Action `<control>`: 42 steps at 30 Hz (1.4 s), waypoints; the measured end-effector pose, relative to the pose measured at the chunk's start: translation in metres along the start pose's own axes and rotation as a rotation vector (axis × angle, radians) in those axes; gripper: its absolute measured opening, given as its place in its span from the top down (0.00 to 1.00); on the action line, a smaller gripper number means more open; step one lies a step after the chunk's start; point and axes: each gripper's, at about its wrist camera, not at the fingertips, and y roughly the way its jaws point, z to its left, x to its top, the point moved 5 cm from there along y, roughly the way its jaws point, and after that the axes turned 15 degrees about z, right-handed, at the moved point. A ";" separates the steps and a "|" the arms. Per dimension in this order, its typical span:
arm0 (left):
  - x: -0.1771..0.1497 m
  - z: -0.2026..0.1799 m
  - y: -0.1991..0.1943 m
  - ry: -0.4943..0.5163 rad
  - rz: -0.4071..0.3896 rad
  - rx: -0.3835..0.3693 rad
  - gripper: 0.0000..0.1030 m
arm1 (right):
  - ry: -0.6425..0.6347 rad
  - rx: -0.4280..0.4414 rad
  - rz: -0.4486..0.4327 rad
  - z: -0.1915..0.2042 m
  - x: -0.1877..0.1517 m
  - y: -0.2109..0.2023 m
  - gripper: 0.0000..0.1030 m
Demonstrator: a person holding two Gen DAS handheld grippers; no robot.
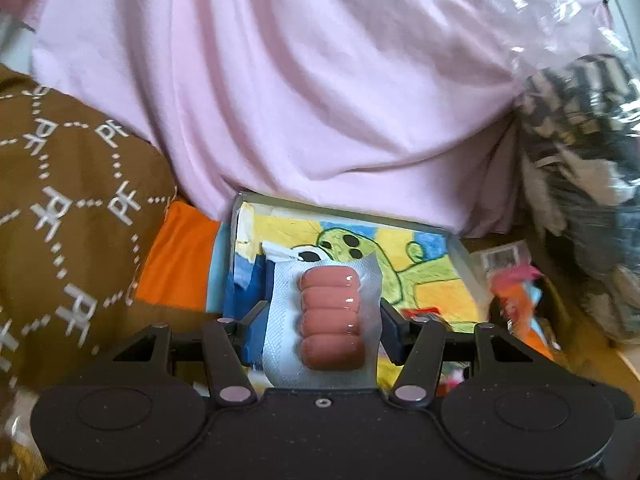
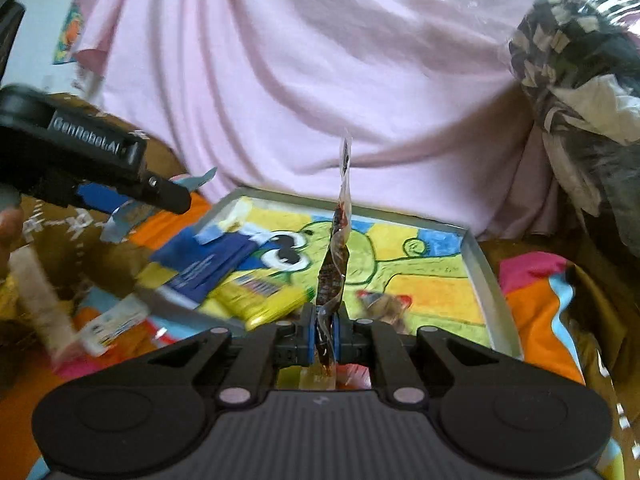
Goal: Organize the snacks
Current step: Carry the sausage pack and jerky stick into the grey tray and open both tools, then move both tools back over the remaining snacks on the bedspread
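Observation:
My left gripper (image 1: pixel 325 320) is shut on a clear vacuum pack of small pink sausages (image 1: pixel 330 319), held above a shallow grey tray (image 1: pixel 464 258) with a green cartoon drawing on its floor. My right gripper (image 2: pixel 326 330) is shut on a thin clear packet of dark snack (image 2: pixel 335 256) that stands upright over the same tray (image 2: pixel 478 258). In the tray lie a blue packet (image 2: pixel 208 264), a yellow packet (image 2: pixel 260 298) and a small red-ended wrapped snack (image 2: pixel 382 304). The left gripper's body (image 2: pixel 96 152) shows at the left of the right wrist view.
A pink cloth (image 1: pixel 300 80) hangs behind the tray. A brown patterned cloth (image 1: pixel 68 208) lies to the left, an orange, pink and blue blanket (image 2: pixel 540 300) around the tray. A plastic-wrapped dark bundle (image 1: pixel 580 180) stands at the right. Loose snack packets (image 2: pixel 112 326) lie left of the tray.

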 end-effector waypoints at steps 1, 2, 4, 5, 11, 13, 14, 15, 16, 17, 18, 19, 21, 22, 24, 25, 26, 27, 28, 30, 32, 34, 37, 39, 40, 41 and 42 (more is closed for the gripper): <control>0.005 0.003 0.009 -0.007 0.007 0.008 0.44 | 0.006 -0.002 0.006 -0.002 0.006 0.007 0.91; 0.009 0.005 0.018 -0.017 0.017 0.014 0.44 | 0.009 -0.005 0.017 -0.003 0.011 0.014 0.91; 0.014 0.010 0.033 -0.032 0.036 0.027 0.44 | 0.017 -0.004 0.043 -0.006 0.020 0.028 0.91; 0.015 0.011 0.039 -0.040 0.048 0.036 0.44 | 0.023 0.002 0.052 -0.007 0.024 0.034 0.91; 0.010 0.017 0.065 -0.036 0.078 0.071 0.43 | -0.028 -0.015 0.090 -0.008 0.025 0.058 0.91; 0.010 0.017 0.071 -0.032 0.084 0.076 0.43 | -0.030 -0.019 0.092 -0.008 0.026 0.064 0.91; 0.011 0.017 0.074 -0.027 0.084 0.083 0.43 | -0.027 -0.019 0.097 -0.009 0.027 0.067 0.90; 0.011 0.017 0.076 -0.017 0.082 0.095 0.43 | -0.024 -0.018 0.103 -0.009 0.029 0.069 0.90; 0.012 0.017 0.078 -0.008 0.080 0.107 0.42 | -0.021 -0.017 0.111 -0.010 0.030 0.072 0.90; 0.012 0.017 0.079 -0.002 0.082 0.116 0.41 | -0.017 -0.017 0.118 -0.010 0.031 0.075 0.90; 0.012 0.018 0.081 -0.004 0.086 0.119 0.41 | -0.012 -0.015 0.128 -0.010 0.031 0.078 0.90; 0.012 0.019 0.082 -0.014 0.091 0.111 0.41 | -0.007 -0.014 0.131 -0.010 0.031 0.080 0.88; 0.012 0.023 0.083 -0.047 0.110 0.072 0.40 | 0.010 -0.009 0.125 -0.010 0.030 0.080 0.79; 0.012 0.025 0.083 -0.065 0.117 0.059 0.39 | 0.018 -0.006 0.119 -0.011 0.029 0.079 0.69; 0.012 0.025 0.082 -0.082 0.120 0.056 0.37 | 0.033 -0.018 0.112 -0.013 0.028 0.079 0.52; 0.012 0.025 0.081 -0.083 0.120 0.055 0.35 | 0.043 -0.025 0.106 -0.015 0.028 0.078 0.43; 0.013 0.024 0.078 -0.081 0.117 0.052 0.33 | 0.058 -0.027 0.097 -0.018 0.028 0.076 0.38; 0.014 0.022 0.075 -0.075 0.110 0.053 0.32 | 0.072 -0.018 0.086 -0.020 0.028 0.073 0.36; 0.015 0.020 0.072 -0.068 0.099 0.056 0.29 | 0.089 -0.001 0.074 -0.022 0.027 0.069 0.30; 0.016 0.016 0.062 -0.056 0.074 0.067 0.24 | 0.121 0.010 0.049 -0.028 0.028 0.060 0.21; 0.017 0.012 0.052 -0.048 0.054 0.073 0.21 | 0.153 0.010 0.013 -0.033 0.028 0.048 0.15; 0.016 0.010 0.042 -0.037 0.036 0.081 0.16 | 0.177 0.010 -0.019 -0.037 0.029 0.034 0.11; 0.012 0.004 0.020 -0.019 -0.010 0.104 0.05 | 0.210 0.013 -0.065 -0.042 0.029 0.013 0.03; 0.008 0.000 0.002 -0.006 -0.044 0.126 0.02 | 0.228 0.019 -0.097 -0.045 0.029 -0.002 0.00; 0.006 -0.002 -0.006 -0.001 -0.060 0.135 0.01 | 0.236 0.022 -0.112 -0.046 0.028 -0.010 0.00; 0.003 -0.004 -0.015 0.004 -0.077 0.144 0.01 | 0.244 0.027 -0.129 -0.047 0.026 -0.019 0.00; 0.001 -0.007 -0.023 0.010 -0.089 0.151 0.01 | 0.252 0.032 -0.139 -0.047 0.025 -0.027 0.00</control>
